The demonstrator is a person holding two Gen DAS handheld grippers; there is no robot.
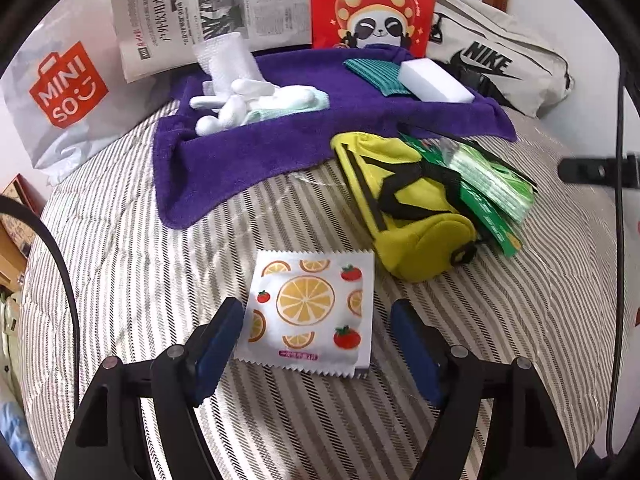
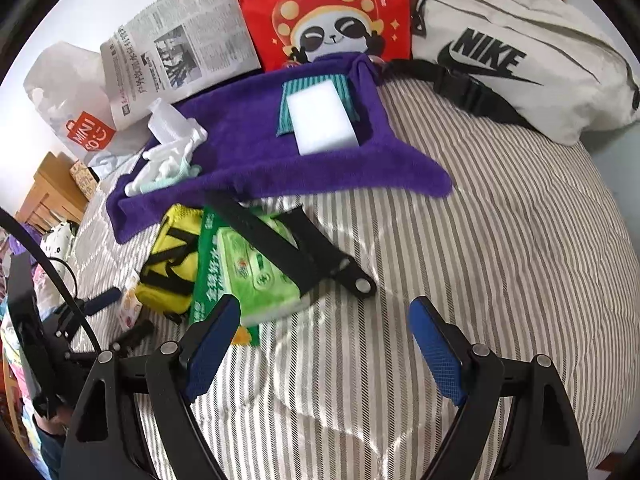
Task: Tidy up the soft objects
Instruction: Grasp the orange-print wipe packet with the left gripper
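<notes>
Two tools hang over the striped bed, both spread wide and holding nothing. The fruit-print packet lies flat between the left tool's pads, untouched, long axis running away from it; the right tool stands over bare bedding. Beyond lie the yellow pouch, green tissue pack and purple towel, none obstructing.

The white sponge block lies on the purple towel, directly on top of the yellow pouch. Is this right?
Not quite. The white sponge block lies on the purple towel, but on top of a teal striped cloth, not the yellow pouch. The right wrist view shows it.
</notes>
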